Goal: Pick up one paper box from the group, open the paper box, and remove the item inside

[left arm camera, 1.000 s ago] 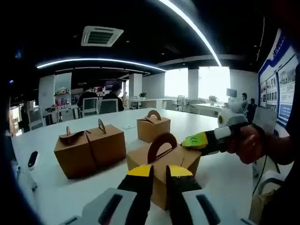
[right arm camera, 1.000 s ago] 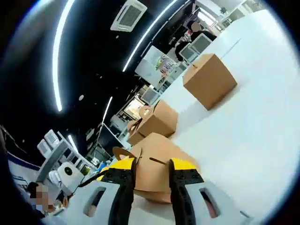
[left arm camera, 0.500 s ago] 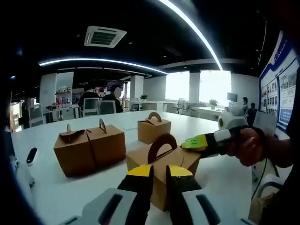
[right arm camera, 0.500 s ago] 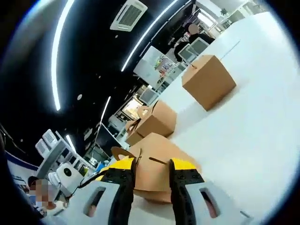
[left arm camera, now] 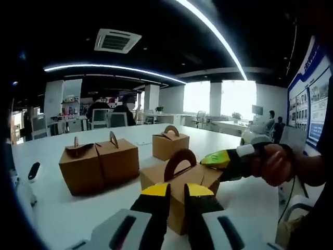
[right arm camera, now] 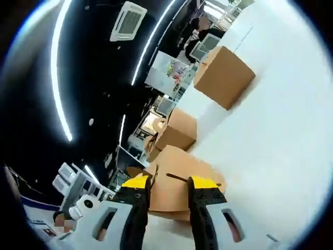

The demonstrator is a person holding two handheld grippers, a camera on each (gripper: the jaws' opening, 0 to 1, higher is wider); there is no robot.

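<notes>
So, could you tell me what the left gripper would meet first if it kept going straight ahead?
Most likely the near paper box: the left gripper points at its front face, with the arched handle just above.

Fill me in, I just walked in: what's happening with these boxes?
A person works two tongs on the nearest paper box on the white table. The left tongs sit at its front; the right tongs reach its top by the handle. It looks closed. Three other boxes wait behind.

paper boxes (left arm camera: 99,165) — plain brown | table (left arm camera: 250,200) — white | gripper tips — yellow
</notes>
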